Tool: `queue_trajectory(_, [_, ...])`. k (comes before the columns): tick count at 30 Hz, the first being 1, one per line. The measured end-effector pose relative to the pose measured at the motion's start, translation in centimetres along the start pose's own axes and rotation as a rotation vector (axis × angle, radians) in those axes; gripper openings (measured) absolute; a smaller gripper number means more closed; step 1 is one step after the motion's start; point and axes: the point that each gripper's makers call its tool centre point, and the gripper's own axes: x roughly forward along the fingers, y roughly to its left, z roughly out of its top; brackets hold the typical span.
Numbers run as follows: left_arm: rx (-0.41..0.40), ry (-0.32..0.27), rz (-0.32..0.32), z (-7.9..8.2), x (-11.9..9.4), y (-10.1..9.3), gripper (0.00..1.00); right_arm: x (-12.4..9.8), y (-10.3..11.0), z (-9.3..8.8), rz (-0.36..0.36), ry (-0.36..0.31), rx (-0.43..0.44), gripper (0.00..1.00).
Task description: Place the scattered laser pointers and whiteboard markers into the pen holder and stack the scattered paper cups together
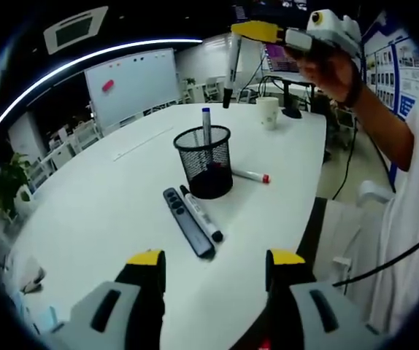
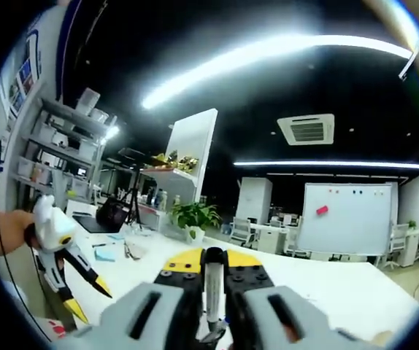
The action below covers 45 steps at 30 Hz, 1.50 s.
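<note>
A black mesh pen holder [image 1: 204,162] stands mid-table with a blue-capped marker [image 1: 206,122] upright in it. Beside it lie a red-capped marker [image 1: 252,176], a black marker [image 1: 201,214] and a dark laser pointer [image 1: 187,223]. A white paper cup [image 1: 268,113] stands farther back. My left gripper [image 1: 215,259] hovers open near the table's front, short of the pointer; the right gripper view shows it at the left [image 2: 90,300]. My right gripper [image 1: 240,30], held high above the holder, is shut on a marker [image 1: 231,73] that hangs down; that marker [image 2: 213,292] sits between its closed jaws [image 2: 213,262].
The white table [image 1: 107,211] has its edge at the right, where a person [image 1: 414,168] stands. A whiteboard [image 1: 133,84] and chairs are behind it. A potted plant [image 2: 195,216] and shelves [image 2: 63,153] stand beyond the table.
</note>
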Motion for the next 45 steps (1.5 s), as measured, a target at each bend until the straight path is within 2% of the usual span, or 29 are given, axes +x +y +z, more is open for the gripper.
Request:
queue_trajectory(4, [0.003, 0.0, 0.001, 0.0, -0.1, 0.2, 0.55, 0.2, 0.4, 0.2, 0.015, -0.019, -0.004, 0.1])
queue_trajectory(22, [-0.008, 0.005, 0.007, -0.4, -0.2, 0.3, 0.55, 0.6, 0.8, -0.2, 0.028, -0.019, 0.001, 0.1])
queue_trajectory(27, [-0.011, 0.005, 0.004, -0.4, -0.1, 0.2, 0.55, 0.5, 0.9, 0.0, 0.028, -0.025, -0.015, 0.1])
queue_trajectory(45, [-0.007, -0.002, 0.018, -0.1, -0.8, 0.0, 0.55, 0.7, 1.1, -0.5, 0.05, -0.025, 0.008, 0.1])
